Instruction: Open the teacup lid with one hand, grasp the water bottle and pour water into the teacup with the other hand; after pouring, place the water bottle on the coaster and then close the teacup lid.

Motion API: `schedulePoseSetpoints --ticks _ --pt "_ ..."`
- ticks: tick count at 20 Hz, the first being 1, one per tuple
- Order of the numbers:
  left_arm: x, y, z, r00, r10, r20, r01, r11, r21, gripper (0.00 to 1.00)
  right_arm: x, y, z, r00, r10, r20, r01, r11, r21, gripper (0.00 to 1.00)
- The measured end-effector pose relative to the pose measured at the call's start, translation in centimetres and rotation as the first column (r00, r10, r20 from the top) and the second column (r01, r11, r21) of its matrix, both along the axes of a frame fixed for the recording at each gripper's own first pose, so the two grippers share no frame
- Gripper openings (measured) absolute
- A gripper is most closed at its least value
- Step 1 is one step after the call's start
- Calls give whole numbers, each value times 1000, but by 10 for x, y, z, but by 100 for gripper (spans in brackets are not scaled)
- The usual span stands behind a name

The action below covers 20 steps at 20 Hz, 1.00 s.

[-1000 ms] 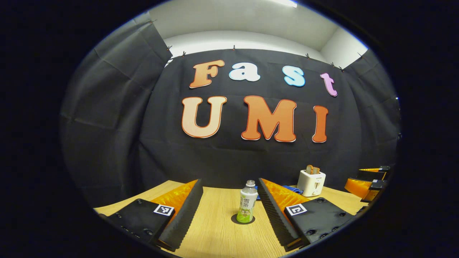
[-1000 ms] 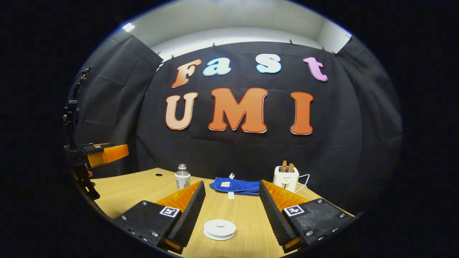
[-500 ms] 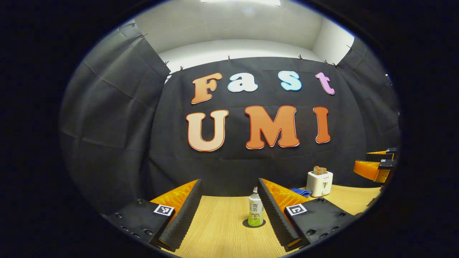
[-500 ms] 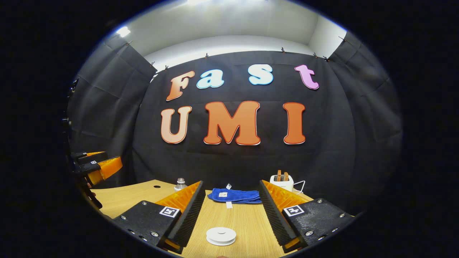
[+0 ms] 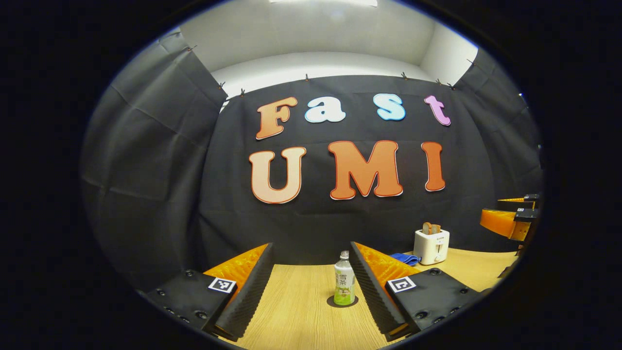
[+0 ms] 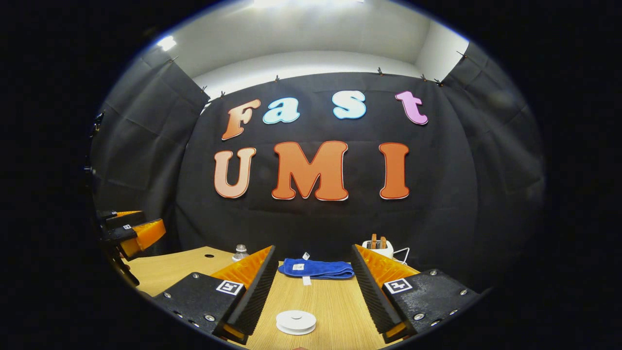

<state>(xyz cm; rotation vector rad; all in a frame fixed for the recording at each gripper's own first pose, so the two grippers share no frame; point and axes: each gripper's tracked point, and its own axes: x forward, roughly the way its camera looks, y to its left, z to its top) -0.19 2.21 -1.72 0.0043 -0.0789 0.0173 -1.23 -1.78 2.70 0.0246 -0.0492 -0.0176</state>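
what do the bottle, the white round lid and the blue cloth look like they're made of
Bottle: seemingly clear plastic, glossy, with a printed wrap label; pale liquid shows through near the base.
White round lid: smooth, glossy white, perhaps ceramic or plastic; the look leaves it open.
Blue cloth: soft matte fabric, likely a towel; it lies folded, with a small sewn tag.
Table: wood-grain surface, possibly laminate.
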Motion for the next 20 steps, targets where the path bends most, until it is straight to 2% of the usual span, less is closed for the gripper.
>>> schedulePoseSetpoints --ticks 20 --pt "2 7 0 1000 16 4 -16 1000 10 97 5 2 -5 1000 0 -4 0 1000 -22 90"
